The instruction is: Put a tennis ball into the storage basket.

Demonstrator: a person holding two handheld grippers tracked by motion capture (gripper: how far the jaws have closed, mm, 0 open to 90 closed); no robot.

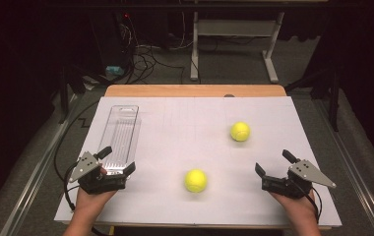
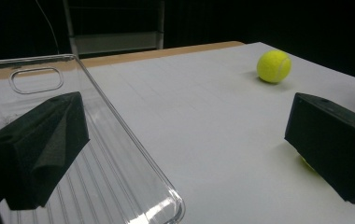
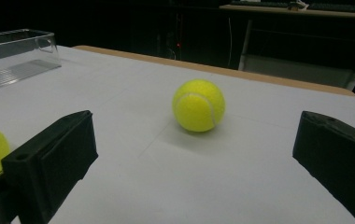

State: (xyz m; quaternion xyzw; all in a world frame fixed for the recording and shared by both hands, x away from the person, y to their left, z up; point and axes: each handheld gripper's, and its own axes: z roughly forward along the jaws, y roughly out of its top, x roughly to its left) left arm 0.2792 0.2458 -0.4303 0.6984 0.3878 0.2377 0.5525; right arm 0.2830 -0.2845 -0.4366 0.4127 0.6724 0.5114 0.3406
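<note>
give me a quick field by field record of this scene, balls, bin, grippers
surface: white sheet on a wooden table
balls: two yellow tennis balls, apart; near ball, far ball
container: clear plastic bin, long, lying at the left, nothing seen inside
left gripper: open, holding nothing, at the bin's near end
right gripper: open, holding nothing, to the right of the near ball
contact: neither gripper touches a ball

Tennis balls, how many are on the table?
2. One tennis ball lies near the front edge, between the two grippers. The other tennis ball sits farther back, toward the right. The clear tray looks empty.
</note>
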